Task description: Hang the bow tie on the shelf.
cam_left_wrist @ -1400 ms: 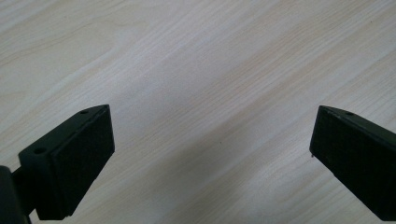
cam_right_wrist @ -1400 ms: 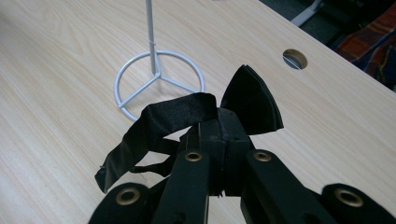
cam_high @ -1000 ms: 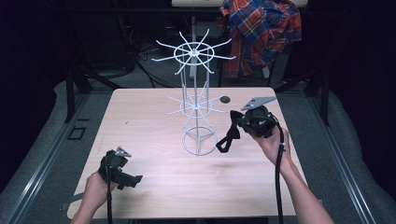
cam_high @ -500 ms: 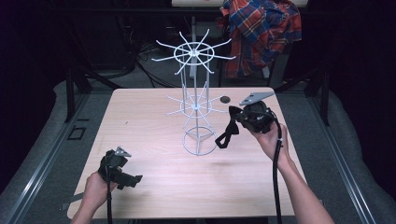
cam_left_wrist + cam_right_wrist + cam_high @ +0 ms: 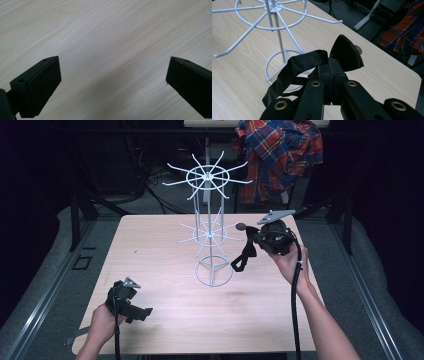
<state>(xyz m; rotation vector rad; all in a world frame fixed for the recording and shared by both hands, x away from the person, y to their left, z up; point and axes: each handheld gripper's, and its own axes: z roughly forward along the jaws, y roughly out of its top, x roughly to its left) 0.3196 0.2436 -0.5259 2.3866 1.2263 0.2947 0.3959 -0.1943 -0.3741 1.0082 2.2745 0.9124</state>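
The right claw (image 5: pixel 254 239) is clamped tight on a black fabric bow tie (image 5: pixel 344 53) with a looped strap, held above the desk's (image 5: pixel 165 315) far right part, just beside the white wire spinning display rack (image 5: pixel 209 222). The left claw (image 5: pixel 142 312) rests wide open and empty near the near left corner. The dangling strap may snag a lower prong and tip the rack.

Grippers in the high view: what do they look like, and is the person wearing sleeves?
Both the left gripper and the right gripper are black, each topped with a grey three-cornered plate and trailing a black cable. Up close the jaws are flat black pads on bars with brass-ringed holes. No sleeves show; the forearms are bare.
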